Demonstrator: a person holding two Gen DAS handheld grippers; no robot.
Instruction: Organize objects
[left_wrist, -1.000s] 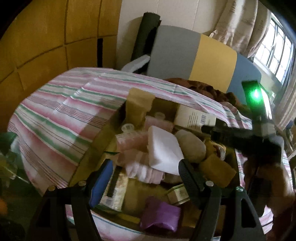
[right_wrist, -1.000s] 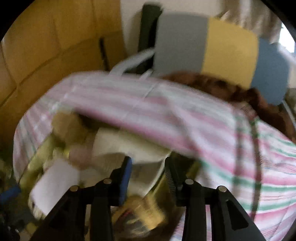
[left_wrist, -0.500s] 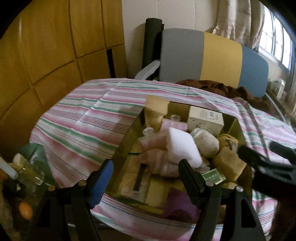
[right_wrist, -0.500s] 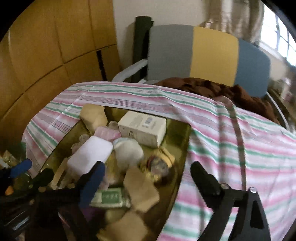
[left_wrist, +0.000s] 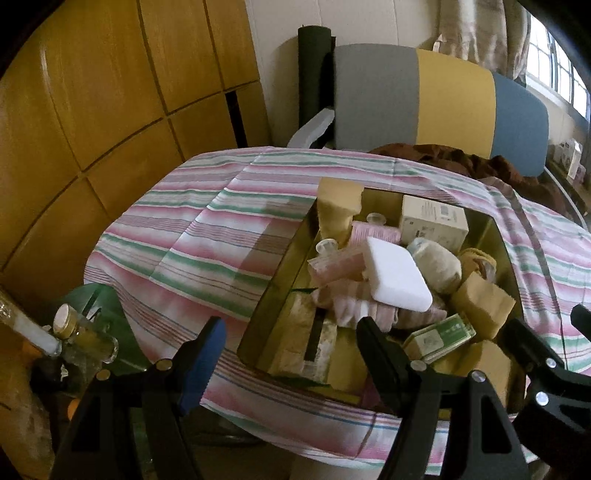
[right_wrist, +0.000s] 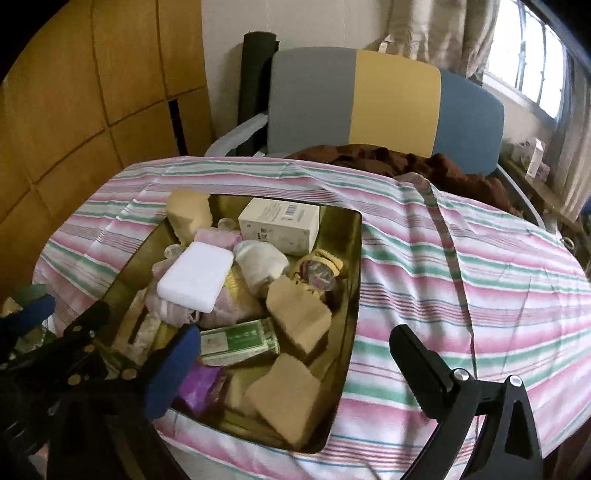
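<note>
Both the left gripper (left_wrist: 288, 343) and right gripper (right_wrist: 291, 350) hang wide and empty over the crowded tin (right_wrist: 356, 258); any pick best takes top-lying pieces like the white sponge (right_wrist: 195, 282).

My right gripper (right_wrist: 295, 354) hangs with its jaws spread wide and empty above a gold tray (right_wrist: 352, 258) crowded with small items, on a pink and green striped cloth (right_wrist: 480, 277). A white sponge (right_wrist: 195, 277) lies on top, with a cream box (right_wrist: 279, 223) behind it and a green packet (right_wrist: 240, 341) nearest me. My left gripper (right_wrist: 62, 314) shows at the left edge.

A home room: striped tablecloth (right_wrist: 461, 266), upholstered chair (right_wrist: 369, 103), curtained window (right_wrist: 532, 55), wooden wall panels (left_wrist: 92, 110).
</note>
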